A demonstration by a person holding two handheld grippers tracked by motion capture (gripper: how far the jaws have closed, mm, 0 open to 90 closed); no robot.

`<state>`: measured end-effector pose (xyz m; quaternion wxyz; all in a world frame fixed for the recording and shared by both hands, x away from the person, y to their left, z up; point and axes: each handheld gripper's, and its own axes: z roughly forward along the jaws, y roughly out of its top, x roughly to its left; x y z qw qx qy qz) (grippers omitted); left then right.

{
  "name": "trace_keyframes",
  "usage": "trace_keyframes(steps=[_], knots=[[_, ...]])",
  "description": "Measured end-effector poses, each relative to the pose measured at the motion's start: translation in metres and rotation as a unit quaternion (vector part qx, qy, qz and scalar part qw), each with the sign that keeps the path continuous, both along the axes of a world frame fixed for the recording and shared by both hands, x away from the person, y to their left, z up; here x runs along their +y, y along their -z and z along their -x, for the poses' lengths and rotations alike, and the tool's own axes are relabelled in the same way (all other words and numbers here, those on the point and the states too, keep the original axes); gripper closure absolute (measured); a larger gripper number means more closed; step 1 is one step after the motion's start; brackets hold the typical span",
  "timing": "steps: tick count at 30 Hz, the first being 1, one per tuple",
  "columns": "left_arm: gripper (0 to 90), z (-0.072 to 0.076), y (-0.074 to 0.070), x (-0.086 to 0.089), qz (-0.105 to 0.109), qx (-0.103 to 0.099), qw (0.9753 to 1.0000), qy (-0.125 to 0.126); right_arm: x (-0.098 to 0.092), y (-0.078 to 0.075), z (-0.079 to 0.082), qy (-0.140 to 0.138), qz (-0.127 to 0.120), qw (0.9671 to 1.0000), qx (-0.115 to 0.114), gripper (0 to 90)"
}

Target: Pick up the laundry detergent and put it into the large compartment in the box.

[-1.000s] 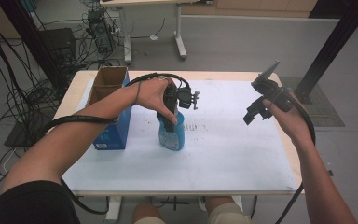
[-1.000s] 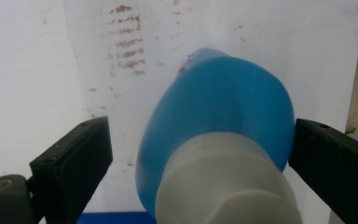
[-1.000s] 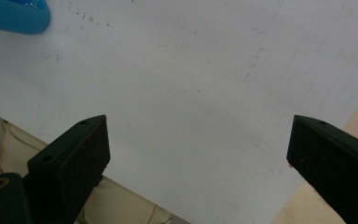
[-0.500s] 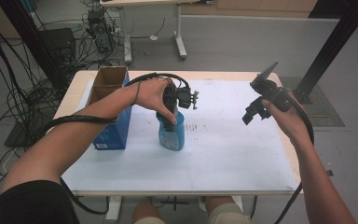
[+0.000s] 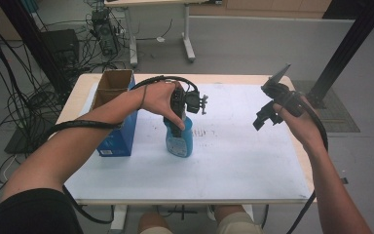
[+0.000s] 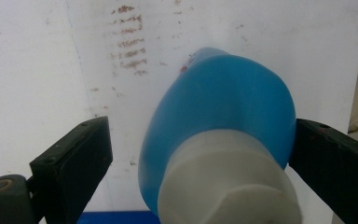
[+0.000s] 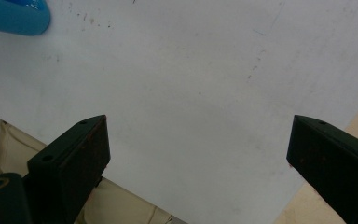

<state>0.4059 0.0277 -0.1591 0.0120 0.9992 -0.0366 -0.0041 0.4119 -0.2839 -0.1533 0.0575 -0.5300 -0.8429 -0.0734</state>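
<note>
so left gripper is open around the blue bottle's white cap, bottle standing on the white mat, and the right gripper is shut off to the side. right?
Not quite: the right gripper is open, not shut. The right gripper view shows its jaws wide apart over the white mat. The rest holds: in the left gripper view the left gripper is open around the white cap of the blue bottle.

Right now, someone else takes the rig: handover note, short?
Left gripper: open, poised above the blue plastic bottle with a white cap, jaws either side of its neck, right jaw close to or touching the bottle's shoulder, left jaw apart from it.
Right gripper: open, holding nothing, raised over the right side of the white table mat.
The bottle stands upright mid-mat, right of the open blue cardboard box.
Done: left gripper lined up on the bottle.
Left: probably shut on the neck and lift; the destination can't be told.
</note>
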Motion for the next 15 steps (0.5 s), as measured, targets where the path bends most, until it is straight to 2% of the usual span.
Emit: trace_keyframes(steps=[15], knots=[[6.6,0.0001,0.0005,-0.0013,0.001,0.000,1.0000,0.001,0.0007,0.0010,-0.0011,0.000,0.000,1.0000,0.001,6.1]])
